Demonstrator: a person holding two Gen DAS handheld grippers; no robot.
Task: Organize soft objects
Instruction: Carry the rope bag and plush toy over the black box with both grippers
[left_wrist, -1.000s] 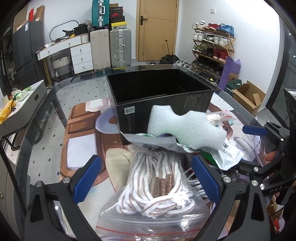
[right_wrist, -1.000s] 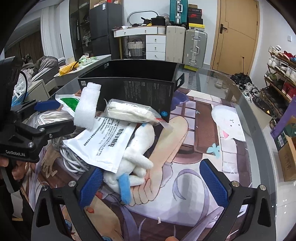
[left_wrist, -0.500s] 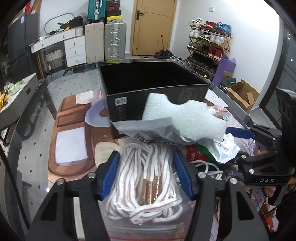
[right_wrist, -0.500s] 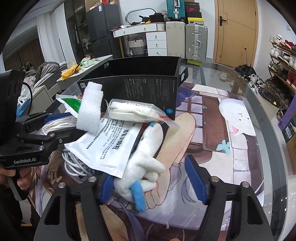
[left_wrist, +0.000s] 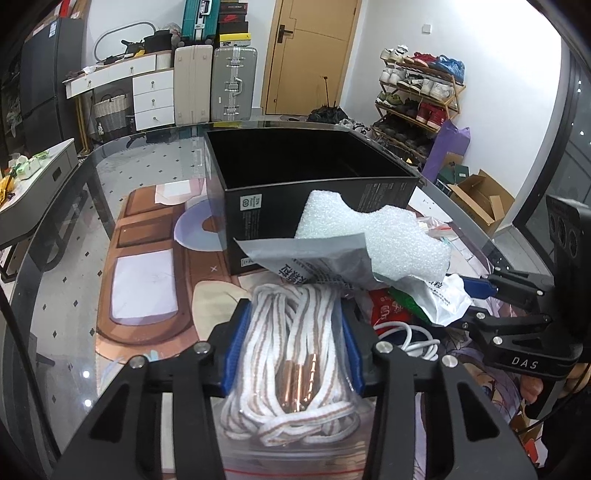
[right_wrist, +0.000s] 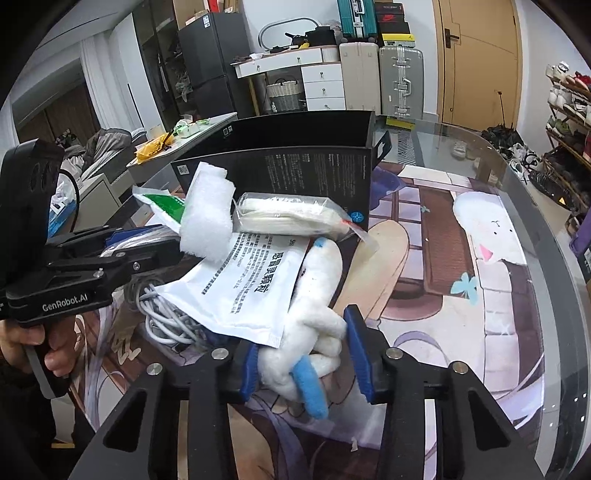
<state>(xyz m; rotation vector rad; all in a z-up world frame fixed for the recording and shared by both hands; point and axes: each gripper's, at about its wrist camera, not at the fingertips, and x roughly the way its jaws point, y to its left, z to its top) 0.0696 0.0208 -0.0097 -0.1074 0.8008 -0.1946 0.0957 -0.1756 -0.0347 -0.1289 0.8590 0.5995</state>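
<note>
My left gripper (left_wrist: 293, 350) is shut on a clear bag of white-and-brown rope (left_wrist: 291, 354) at the near side of the pile. My right gripper (right_wrist: 303, 362) is shut on a white plush toy with blue tips (right_wrist: 314, 325). An open black box (left_wrist: 306, 173) stands behind the pile; it also shows in the right wrist view (right_wrist: 295, 166). A white foam block (left_wrist: 373, 236) lies on a grey printed pouch (left_wrist: 317, 262) against the box. The foam block (right_wrist: 207, 229), a white printed pouch (right_wrist: 251, 284) and a bagged white cloth (right_wrist: 288, 218) show in the right wrist view.
A white cable (right_wrist: 162, 314) lies coiled under the pouches. A red packet (left_wrist: 388, 306) and a green-white packet (right_wrist: 166, 206) sit in the pile. The glass table (left_wrist: 66, 206) carries a printed mat (right_wrist: 461, 258). The left gripper body (right_wrist: 74, 277) is at the left.
Both grippers have closed: the left around the bagged rope, the right around the plush toy. Both moved a little forward into the pile.
</note>
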